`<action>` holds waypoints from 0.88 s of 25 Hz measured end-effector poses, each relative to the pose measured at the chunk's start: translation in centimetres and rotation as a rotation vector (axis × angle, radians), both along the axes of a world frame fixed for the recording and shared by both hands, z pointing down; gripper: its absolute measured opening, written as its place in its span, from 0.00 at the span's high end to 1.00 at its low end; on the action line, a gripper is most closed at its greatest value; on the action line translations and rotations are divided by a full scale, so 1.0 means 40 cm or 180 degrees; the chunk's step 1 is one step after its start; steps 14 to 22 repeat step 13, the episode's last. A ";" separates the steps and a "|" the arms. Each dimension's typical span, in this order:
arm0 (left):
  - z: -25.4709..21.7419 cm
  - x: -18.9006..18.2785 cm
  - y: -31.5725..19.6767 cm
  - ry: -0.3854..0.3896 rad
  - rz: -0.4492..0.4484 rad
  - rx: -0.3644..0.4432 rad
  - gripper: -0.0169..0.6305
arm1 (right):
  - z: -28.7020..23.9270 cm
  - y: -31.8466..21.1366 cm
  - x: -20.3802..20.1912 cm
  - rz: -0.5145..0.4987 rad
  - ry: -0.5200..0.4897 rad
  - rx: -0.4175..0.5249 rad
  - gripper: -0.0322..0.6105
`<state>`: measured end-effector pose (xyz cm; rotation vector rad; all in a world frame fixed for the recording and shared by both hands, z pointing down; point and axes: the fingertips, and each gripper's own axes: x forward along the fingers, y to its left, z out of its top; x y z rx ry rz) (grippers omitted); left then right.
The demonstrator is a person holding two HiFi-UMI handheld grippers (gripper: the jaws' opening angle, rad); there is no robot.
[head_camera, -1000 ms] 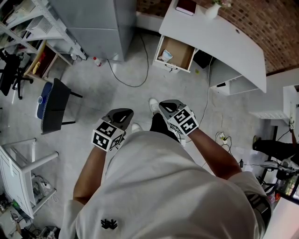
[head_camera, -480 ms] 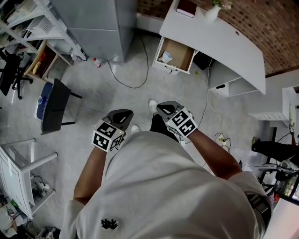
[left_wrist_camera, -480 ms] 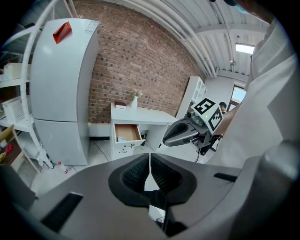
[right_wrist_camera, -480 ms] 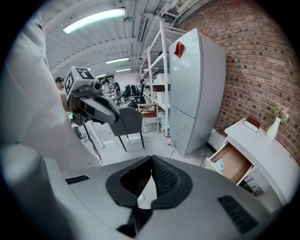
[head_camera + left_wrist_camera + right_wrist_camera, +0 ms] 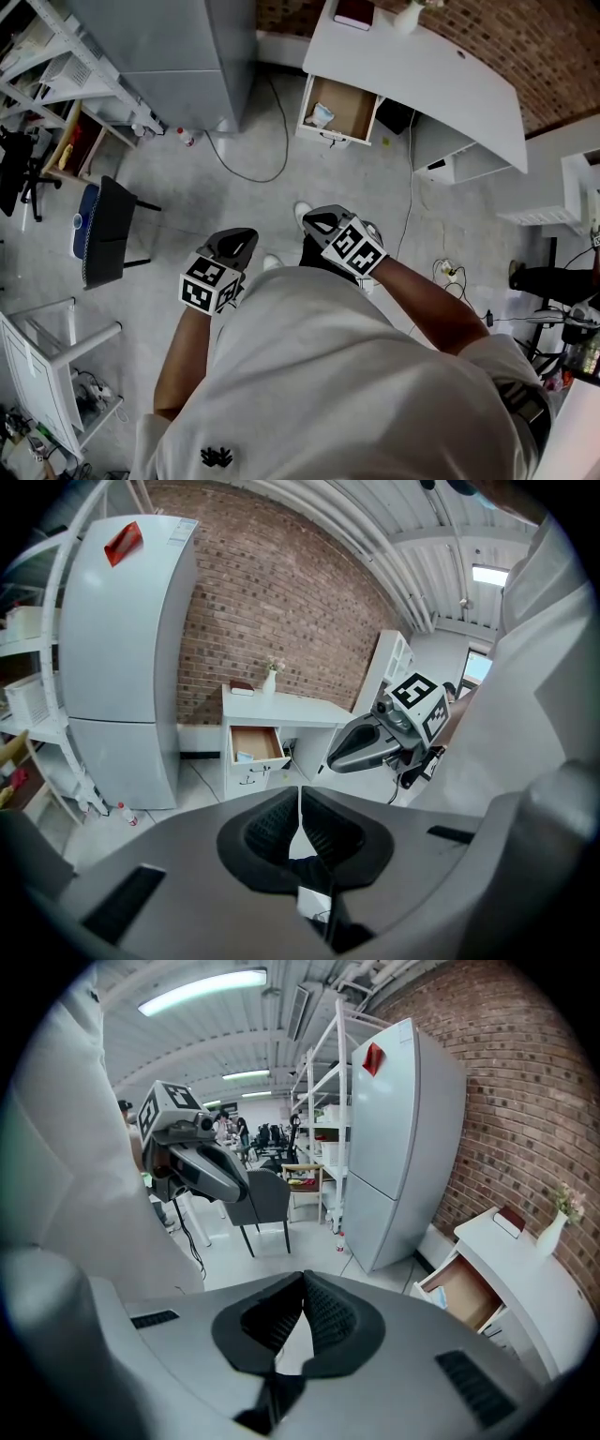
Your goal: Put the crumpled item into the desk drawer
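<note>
The white desk [image 5: 441, 80] stands at the far end of the floor with its wooden drawer [image 5: 342, 106] pulled open. A pale crumpled item [image 5: 320, 114] lies in the drawer's left corner; it shows small in the left gripper view as the crumpled item [image 5: 244, 757]. The drawer [image 5: 466, 1290] is also in the right gripper view. My left gripper [image 5: 236, 246] and right gripper [image 5: 317, 223] are held near the person's waist, far from the desk. Both are shut with nothing between the jaws. The left gripper [image 5: 300, 792] and right gripper [image 5: 303, 1277] show fingertips touching.
A grey refrigerator [image 5: 178, 56] stands left of the desk, with a small bottle [image 5: 187, 139] and a black cable [image 5: 253, 159] on the floor nearby. A black chair [image 5: 112, 230] is at the left, white shelves [image 5: 56, 56] behind it. A book [image 5: 354, 11] lies on the desk.
The desk and drawer have slid slightly up and left in the head view as the person shifted. Both grippers stay shut and empty at the waist.
</note>
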<state>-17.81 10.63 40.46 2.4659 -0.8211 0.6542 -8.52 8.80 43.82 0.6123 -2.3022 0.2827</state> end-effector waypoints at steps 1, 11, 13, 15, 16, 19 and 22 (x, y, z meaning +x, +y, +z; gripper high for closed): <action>0.000 -0.002 -0.004 -0.0001 -0.0024 -0.0007 0.93 | -0.002 -0.003 0.003 -0.0001 -0.0004 0.0002 0.90; -0.008 0.002 -0.044 -0.0087 -0.0066 -0.0019 0.93 | -0.012 -0.047 0.036 0.0006 -0.0022 0.0007 0.90; -0.014 0.004 -0.064 -0.0093 -0.0092 0.0006 0.93 | -0.015 -0.064 0.043 0.0000 -0.0023 0.0019 0.90; -0.014 0.004 -0.064 -0.0093 -0.0092 0.0006 0.93 | -0.015 -0.064 0.043 0.0000 -0.0023 0.0019 0.90; -0.014 0.004 -0.064 -0.0093 -0.0092 0.0006 0.93 | -0.015 -0.064 0.043 0.0000 -0.0023 0.0019 0.90; -0.014 0.004 -0.064 -0.0093 -0.0092 0.0006 0.93 | -0.015 -0.064 0.043 0.0000 -0.0023 0.0019 0.90; -0.014 0.004 -0.064 -0.0093 -0.0092 0.0006 0.93 | -0.015 -0.064 0.043 0.0000 -0.0023 0.0019 0.90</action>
